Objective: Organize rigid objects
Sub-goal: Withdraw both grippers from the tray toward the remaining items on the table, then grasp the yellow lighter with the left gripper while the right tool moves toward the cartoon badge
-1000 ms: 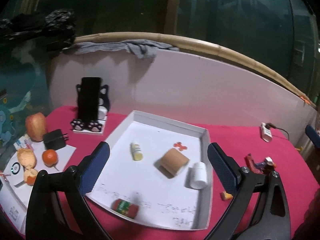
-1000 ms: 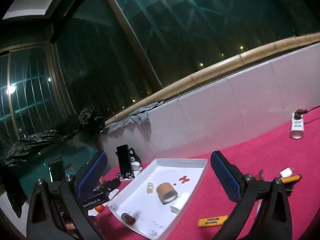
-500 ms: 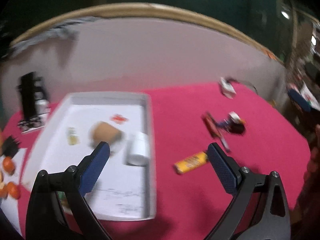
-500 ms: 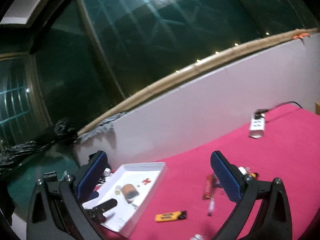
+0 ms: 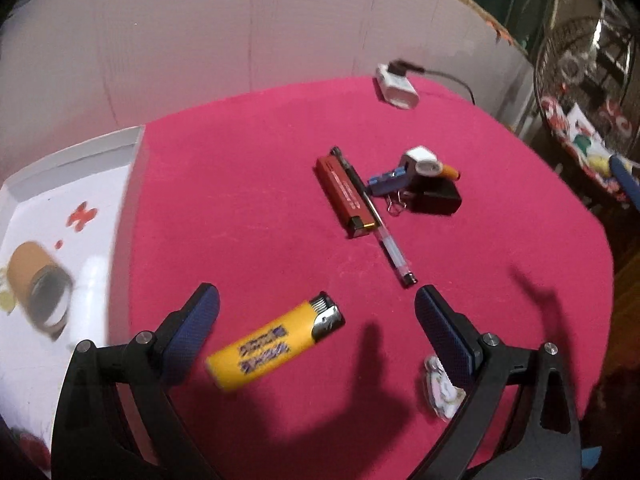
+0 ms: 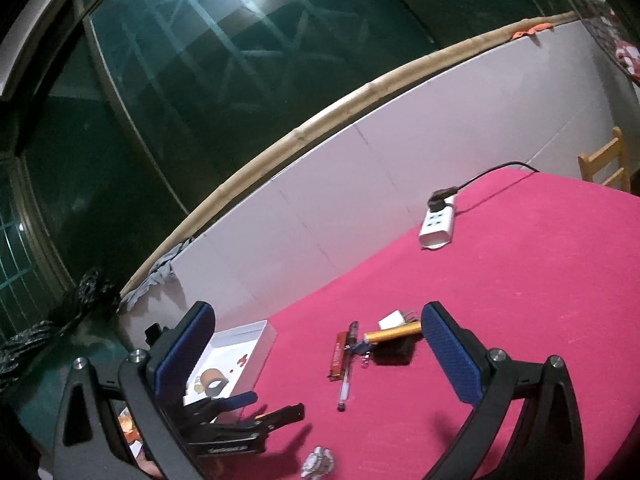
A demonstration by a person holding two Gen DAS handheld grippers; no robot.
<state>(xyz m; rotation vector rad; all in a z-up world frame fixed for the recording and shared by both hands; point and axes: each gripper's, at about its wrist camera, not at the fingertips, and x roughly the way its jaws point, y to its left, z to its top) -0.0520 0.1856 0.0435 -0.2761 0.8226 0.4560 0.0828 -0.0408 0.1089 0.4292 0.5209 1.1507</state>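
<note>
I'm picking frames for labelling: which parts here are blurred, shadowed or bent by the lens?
Left wrist view: yellow lighter and tray contents motion-smeared, gripper shadows across the red cloth. Right wrist view: sharper, but fisheye bows the white wall panel; window glare up top.

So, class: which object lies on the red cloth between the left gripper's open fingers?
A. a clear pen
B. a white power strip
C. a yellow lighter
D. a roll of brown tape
C: the yellow lighter lies between the left gripper fingers, untouched, on the red cloth.

cloth (image 5: pixel 240 184) bare mid-table | pen (image 5: pixel 384 224) right | tray wall (image 5: pixel 124 216) left
</note>
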